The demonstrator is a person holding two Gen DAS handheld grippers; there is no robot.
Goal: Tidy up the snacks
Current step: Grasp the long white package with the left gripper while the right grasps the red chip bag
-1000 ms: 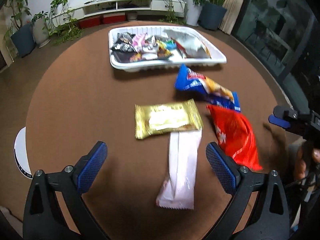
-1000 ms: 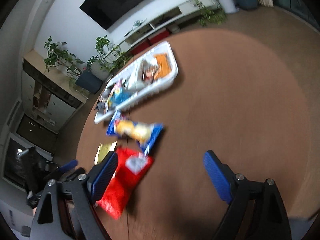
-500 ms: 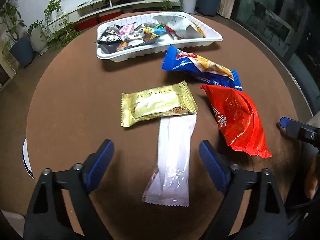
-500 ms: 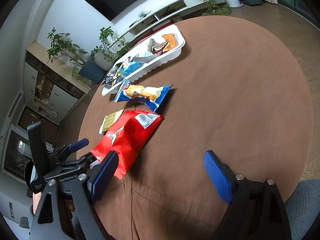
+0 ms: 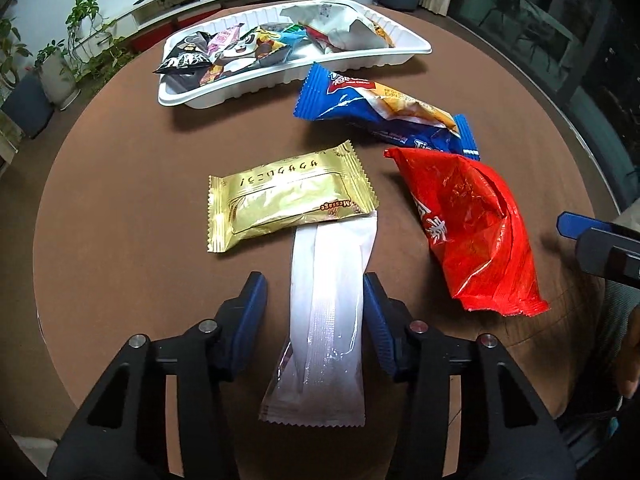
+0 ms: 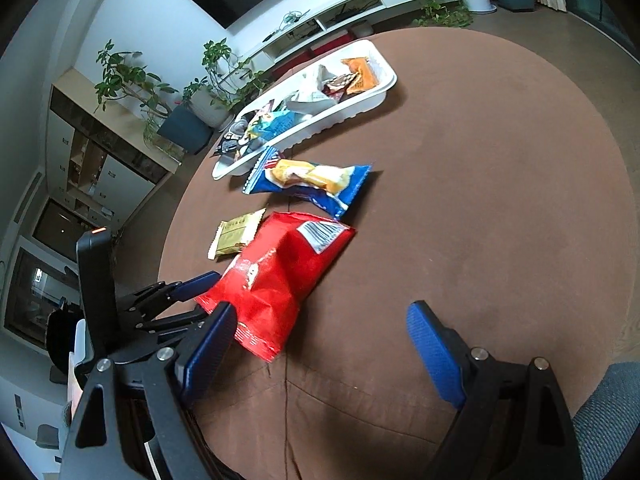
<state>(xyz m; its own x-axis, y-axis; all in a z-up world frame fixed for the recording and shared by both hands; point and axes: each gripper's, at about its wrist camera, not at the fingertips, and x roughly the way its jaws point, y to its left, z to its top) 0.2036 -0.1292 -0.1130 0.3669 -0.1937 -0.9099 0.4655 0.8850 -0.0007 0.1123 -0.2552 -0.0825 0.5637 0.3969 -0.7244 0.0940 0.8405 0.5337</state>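
Since the earlier frame, left gripper (image 5: 314,316) has dropped over the white packet (image 5: 326,320); its jaws are closing with the packet between them, right pad at the wrapper's edge, left pad apart. Gold packet (image 5: 288,196) overlaps the packet's far end at 12 o'clock. Red bag (image 5: 476,232) lies at 2 o'clock, blue packet (image 5: 384,112) beyond, white tray (image 5: 400,54) farthest. Right gripper (image 6: 320,344) stands wide, empty, beside the red bag.

gold packet (image 5: 288,196): glossy foil | table (image 5: 120,168): matt brown cloth
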